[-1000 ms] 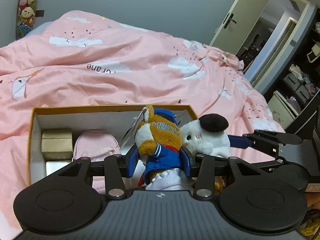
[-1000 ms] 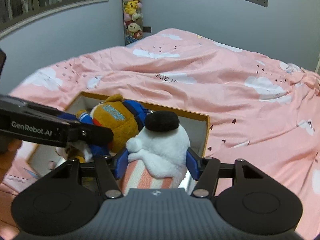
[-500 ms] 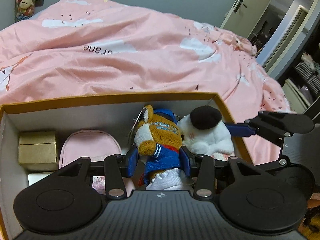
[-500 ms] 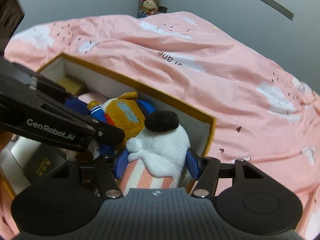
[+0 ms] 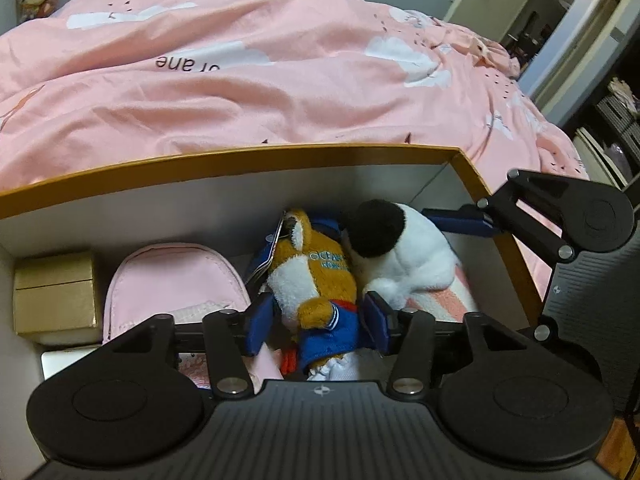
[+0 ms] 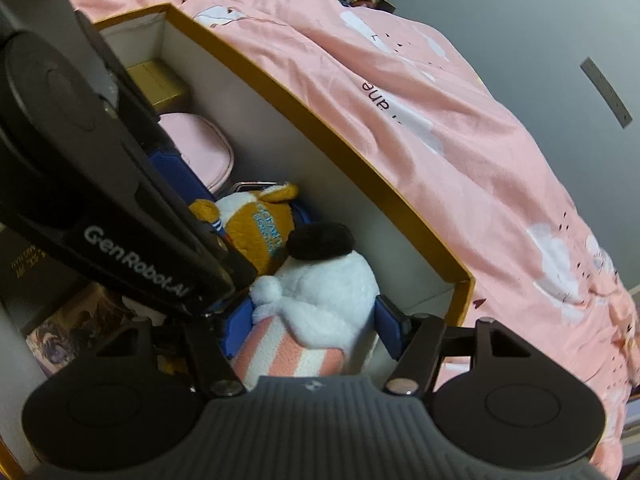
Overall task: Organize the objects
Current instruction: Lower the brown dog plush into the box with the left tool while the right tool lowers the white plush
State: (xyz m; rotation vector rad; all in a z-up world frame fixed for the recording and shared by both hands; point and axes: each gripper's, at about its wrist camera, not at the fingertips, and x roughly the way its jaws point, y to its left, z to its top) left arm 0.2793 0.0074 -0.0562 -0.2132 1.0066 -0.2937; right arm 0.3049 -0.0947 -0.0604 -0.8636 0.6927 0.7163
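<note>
We see an open box (image 5: 240, 160) with an orange-gold rim and white inner walls, standing against a bed covered by a pink quilt (image 5: 280, 72). Inside, at the far left, sits a small gold box (image 5: 54, 292); just beside it lies a pink pouch (image 5: 176, 276). Next along is the brown plush in blue clothes (image 5: 312, 276), and touching its right side is the white plush with a black ear (image 5: 404, 256), which sits in the box's right corner on its pink-and-white striped lower part.

The left gripper (image 5: 320, 320) reaches down into the box with the brown plush between its blue pads. Its jaws have just been opening, and a sliver of gap shows on each side of the toy, so we read them as spread and no longer pinching. The right gripper (image 6: 308, 328) straddles the white plush; its jaws have also just been opening, and its right pad stands clear of the fur.

In the right wrist view, the left gripper's black body covers much of the box's near side. Below it we make out a dark box with gold lettering (image 6: 28, 276) and a printed card (image 6: 76, 320), both partly hidden and too dim to read.
</note>
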